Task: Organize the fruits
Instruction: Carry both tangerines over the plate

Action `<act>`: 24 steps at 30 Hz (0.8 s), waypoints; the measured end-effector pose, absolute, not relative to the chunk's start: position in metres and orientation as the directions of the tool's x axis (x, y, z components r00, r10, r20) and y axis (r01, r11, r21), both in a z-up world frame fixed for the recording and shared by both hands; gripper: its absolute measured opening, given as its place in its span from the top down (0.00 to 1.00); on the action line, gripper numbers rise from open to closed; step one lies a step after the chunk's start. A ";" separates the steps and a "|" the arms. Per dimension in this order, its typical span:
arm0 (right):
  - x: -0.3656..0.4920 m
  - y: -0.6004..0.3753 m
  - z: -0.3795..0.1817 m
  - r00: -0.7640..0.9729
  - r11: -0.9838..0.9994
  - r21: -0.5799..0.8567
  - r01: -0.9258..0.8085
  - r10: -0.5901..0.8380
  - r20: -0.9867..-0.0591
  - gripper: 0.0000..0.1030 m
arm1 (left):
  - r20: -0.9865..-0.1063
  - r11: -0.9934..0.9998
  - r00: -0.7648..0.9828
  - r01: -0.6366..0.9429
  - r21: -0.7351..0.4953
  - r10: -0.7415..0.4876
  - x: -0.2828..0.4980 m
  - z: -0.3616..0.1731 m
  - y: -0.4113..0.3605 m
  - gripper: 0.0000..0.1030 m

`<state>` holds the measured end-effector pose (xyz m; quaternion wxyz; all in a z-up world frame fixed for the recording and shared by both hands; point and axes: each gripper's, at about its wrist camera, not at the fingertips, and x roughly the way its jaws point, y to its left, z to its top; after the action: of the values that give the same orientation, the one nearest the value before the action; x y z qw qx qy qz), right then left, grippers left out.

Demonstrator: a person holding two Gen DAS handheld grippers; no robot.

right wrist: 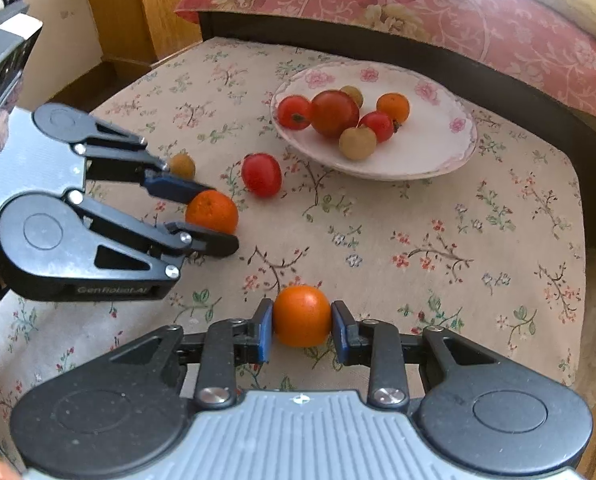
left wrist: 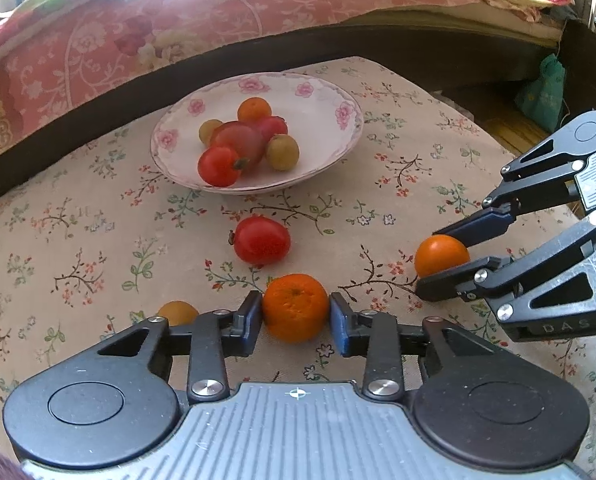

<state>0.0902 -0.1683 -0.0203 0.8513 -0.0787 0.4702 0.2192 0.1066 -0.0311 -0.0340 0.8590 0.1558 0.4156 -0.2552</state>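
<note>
A dimpled mandarin (left wrist: 295,307) (right wrist: 212,212) rests on the floral tablecloth, and my left gripper (left wrist: 296,310) (right wrist: 218,221) is shut on it, both blue pads against its sides. To its right, my right gripper (right wrist: 302,317) (left wrist: 432,261) is shut on a smooth orange fruit (right wrist: 301,315) (left wrist: 441,255), also low on the cloth. A red tomato (left wrist: 262,245) (right wrist: 262,175) lies loose between the grippers and the bowl. A small yellowish fruit (left wrist: 178,312) (right wrist: 183,165) sits just left of my left gripper. The flowered white bowl (left wrist: 338,92) (right wrist: 450,152) holds several tomatoes and small fruits.
The cloth-covered table (left wrist: 78,240) ends at a dark bed frame (left wrist: 418,40) behind the bowl, under a pink floral quilt (left wrist: 178,12). A green bag (left wrist: 542,96) hangs past the right edge. A wooden panel (right wrist: 154,0) stands at the far left corner.
</note>
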 end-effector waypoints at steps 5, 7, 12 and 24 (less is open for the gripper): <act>0.098 -0.169 -0.010 0.490 0.900 0.084 -0.428 0.309 -0.815 0.67 | -0.778 0.825 0.540 0.563 0.051 -0.321 0.109 -0.026 -0.034 0.58; 0.100 -0.168 -0.007 0.498 0.900 0.086 -0.428 0.314 -0.809 0.67 | -0.769 0.825 0.550 0.563 0.052 -0.327 0.109 -0.022 -0.036 0.58; 0.105 -0.166 0.001 0.520 0.904 0.090 -0.418 0.319 -0.792 0.67 | -0.752 0.830 0.568 0.555 0.052 -0.333 0.112 -0.013 -0.038 0.58; 0.127 -0.168 0.020 0.584 0.922 0.102 -0.373 0.319 -0.746 0.67 | -0.705 0.865 0.630 0.499 0.047 -0.325 0.139 0.011 -0.037 0.59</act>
<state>0.1266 -0.1677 0.0202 0.8893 -0.0331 0.4125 0.1946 0.1392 -0.0367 0.0112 0.8949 0.1198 0.3630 -0.2304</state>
